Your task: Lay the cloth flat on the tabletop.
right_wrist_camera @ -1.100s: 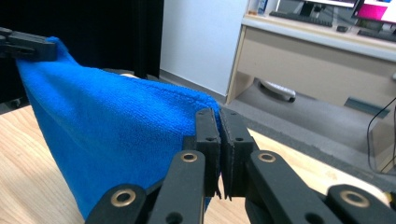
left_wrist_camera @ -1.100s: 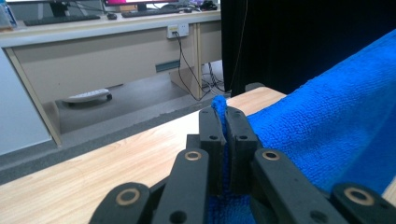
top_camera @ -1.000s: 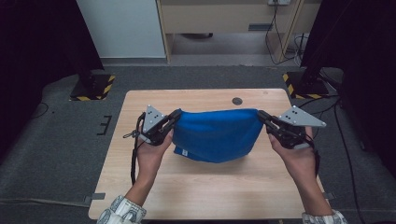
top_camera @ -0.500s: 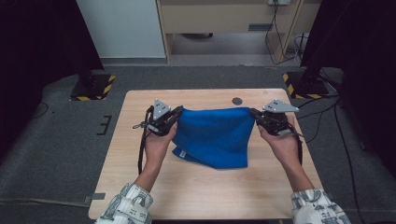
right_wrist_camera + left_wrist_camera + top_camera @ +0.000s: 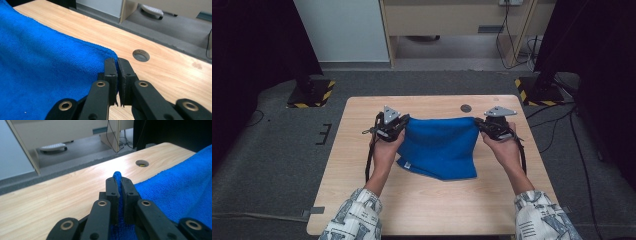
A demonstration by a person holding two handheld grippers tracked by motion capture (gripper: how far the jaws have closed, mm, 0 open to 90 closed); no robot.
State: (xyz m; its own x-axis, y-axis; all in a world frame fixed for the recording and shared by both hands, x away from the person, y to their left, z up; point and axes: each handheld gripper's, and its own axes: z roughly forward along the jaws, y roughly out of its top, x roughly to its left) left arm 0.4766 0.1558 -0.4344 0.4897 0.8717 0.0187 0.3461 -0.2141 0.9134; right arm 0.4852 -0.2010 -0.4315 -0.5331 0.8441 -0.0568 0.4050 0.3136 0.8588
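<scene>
A blue cloth (image 5: 439,145) is stretched between my two grippers over the wooden table (image 5: 362,130), its lower part folded and resting on the wood. My left gripper (image 5: 401,121) is shut on the cloth's far left corner; in the left gripper view the blue cloth (image 5: 175,195) pokes up between the closed jaws of the left gripper (image 5: 119,180). My right gripper (image 5: 480,123) is shut on the far right corner, and in the right gripper view the cloth (image 5: 45,75) runs off to the left of the right gripper (image 5: 116,61).
A round cable hole (image 5: 466,108) lies in the table near its far edge, just beyond the cloth. Dark stands with yellow-black striped bases (image 5: 312,95) sit on the floor at both far corners. A cabinet (image 5: 447,20) stands behind the table.
Both grippers have carried the cloth away from the person toward the far side and lower. The cloth's lower part now rests folded on the wood. Both grips stay the same.
</scene>
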